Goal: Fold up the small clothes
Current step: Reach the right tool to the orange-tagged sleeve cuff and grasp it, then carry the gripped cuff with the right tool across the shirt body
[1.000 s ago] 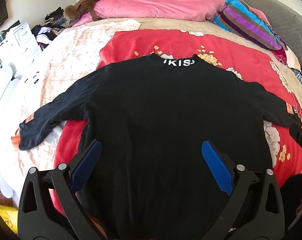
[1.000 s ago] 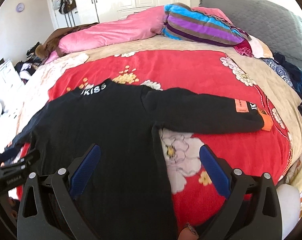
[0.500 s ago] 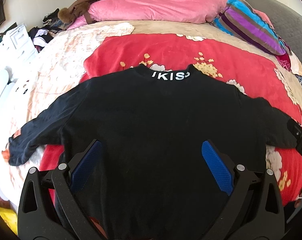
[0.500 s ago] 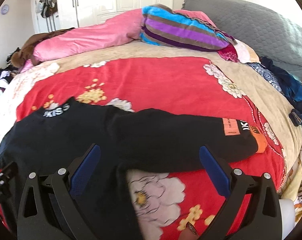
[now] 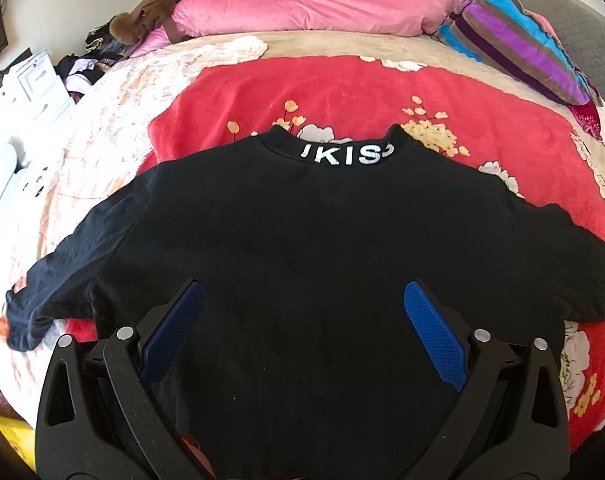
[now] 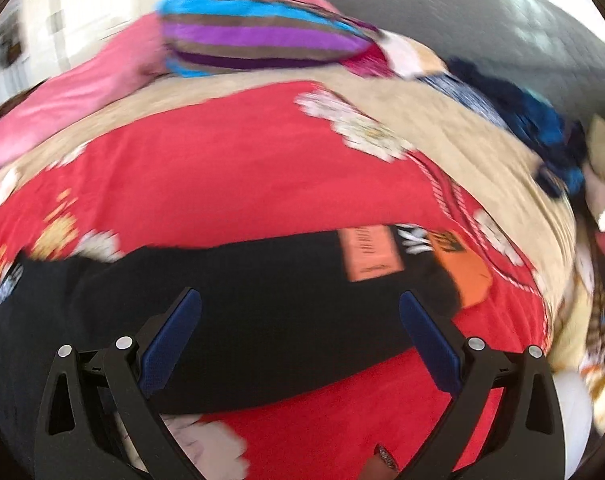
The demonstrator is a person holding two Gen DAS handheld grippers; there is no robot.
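Note:
A small black sweatshirt [image 5: 310,248] with white lettering on its collar [image 5: 348,155] lies spread flat on a red floral blanket [image 5: 342,92], sleeves out to both sides. My left gripper [image 5: 302,300] hovers open over the sweatshirt's lower body, nothing between its blue pads [image 5: 172,330]. In the blurred right wrist view, my right gripper [image 6: 300,304] is open above the right sleeve [image 6: 262,292], whose orange patch [image 6: 368,254] and orange cuff [image 6: 468,278] lie just beyond the right finger.
A pink duvet [image 5: 314,4] and a striped pillow [image 5: 518,44] lie at the head of the bed. Dark blue clothes [image 6: 538,124] pile up at the bed's right edge. White drawers [image 5: 34,84] and clutter stand left of the bed.
Both grippers have moved forward and lower over the sweatshirt. The right gripper swung right along the sleeve toward the cuff, blurring its view. Both stayed open.

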